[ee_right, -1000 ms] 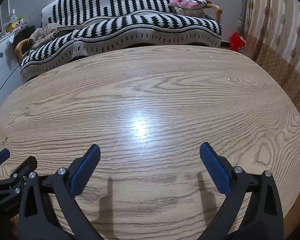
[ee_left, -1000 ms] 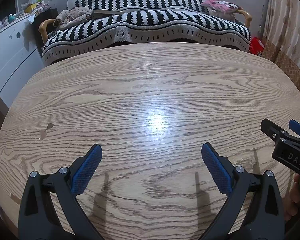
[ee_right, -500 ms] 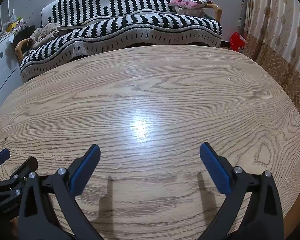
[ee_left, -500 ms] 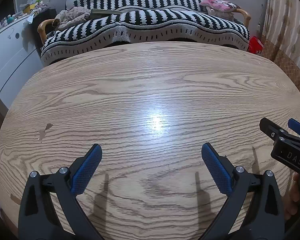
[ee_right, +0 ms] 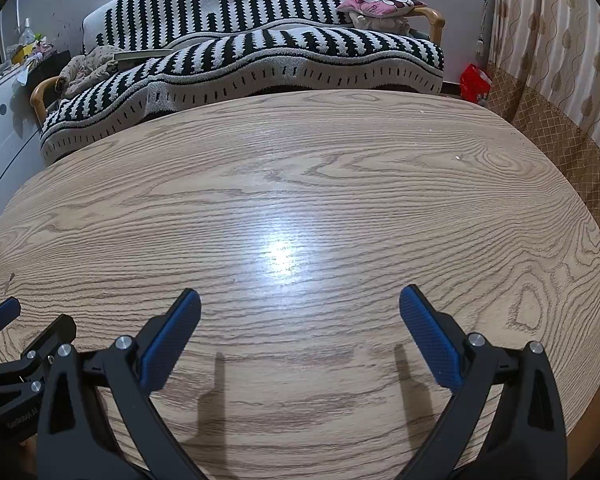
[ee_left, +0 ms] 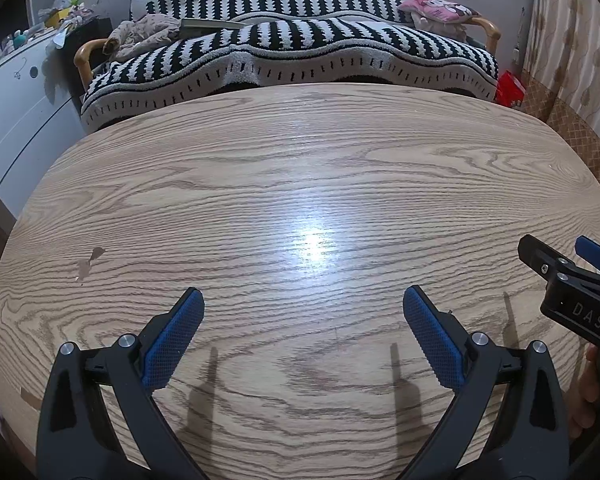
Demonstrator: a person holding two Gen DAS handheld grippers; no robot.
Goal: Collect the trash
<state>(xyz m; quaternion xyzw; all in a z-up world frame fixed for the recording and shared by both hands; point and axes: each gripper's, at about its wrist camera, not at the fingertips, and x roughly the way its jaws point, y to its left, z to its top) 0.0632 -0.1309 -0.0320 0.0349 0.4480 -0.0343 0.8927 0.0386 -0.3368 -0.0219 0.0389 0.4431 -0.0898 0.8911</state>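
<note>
My left gripper [ee_left: 303,300] is open and empty, held low over the near part of a round wood-grain table [ee_left: 300,160]. My right gripper [ee_right: 299,300] is open and empty too, beside it on the right; it also shows at the right edge of the left wrist view [ee_left: 556,256]. The left gripper shows at the left edge of the right wrist view [ee_right: 24,332]. No trash shows on the tabletop in either view. A tiny white speck [ee_right: 457,157] lies on the far right of the table.
A sofa with a black-and-white striped cover [ee_left: 288,48] stands behind the table, with a pink cushion [ee_left: 440,10] and crumpled clothes [ee_left: 144,34] on it. A red bag [ee_right: 475,82] is on the floor at the right by patterned curtains [ee_right: 560,40]. A white cabinet [ee_left: 16,108] stands left.
Both grippers stay open and almost still. The left wrist view has shifted very slightly.
</note>
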